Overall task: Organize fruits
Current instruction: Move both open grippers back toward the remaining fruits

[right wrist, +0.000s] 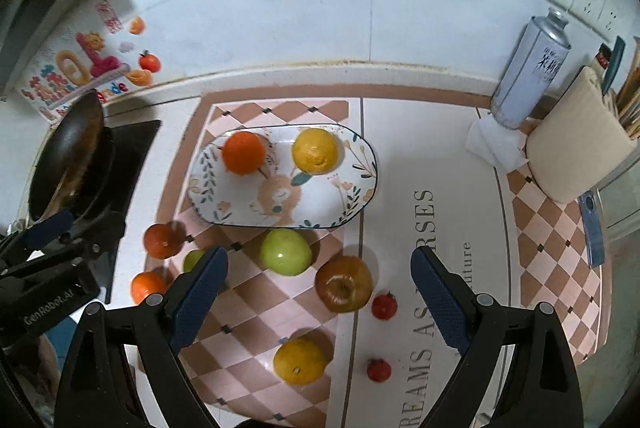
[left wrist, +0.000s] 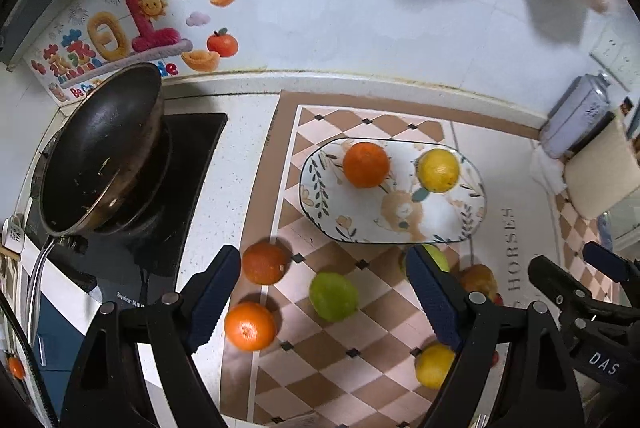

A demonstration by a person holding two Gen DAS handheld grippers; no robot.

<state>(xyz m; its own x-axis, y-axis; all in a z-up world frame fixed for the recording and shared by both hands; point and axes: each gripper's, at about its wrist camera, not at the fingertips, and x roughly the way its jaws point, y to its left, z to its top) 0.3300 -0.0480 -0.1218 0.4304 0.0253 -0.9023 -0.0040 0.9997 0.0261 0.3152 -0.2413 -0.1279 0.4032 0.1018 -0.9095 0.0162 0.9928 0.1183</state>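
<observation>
Both tongs (left wrist: 320,292) (right wrist: 320,292) gaping, empty, tilted down over plate (right wrist: 362,196).

Mat (right wrist: 400,156): "REAMS AS", "RSES", "uture" in right view; "HORSES" in left view.
Left tool's body (right wrist: 48,308), seen from right view: "GenRobot.AI".
Right tool's body (left wrist: 600,364), seen from left view: "DAS", cut off.
Hob (left wrist: 132,292), front edge: "Royalstar", rest unclear.
Wall sticker (left wrist: 116,40): "Be", "de", Chinese characters, red seal.
Can (right wrist: 532,68): Chinese label, unreadable.
</observation>
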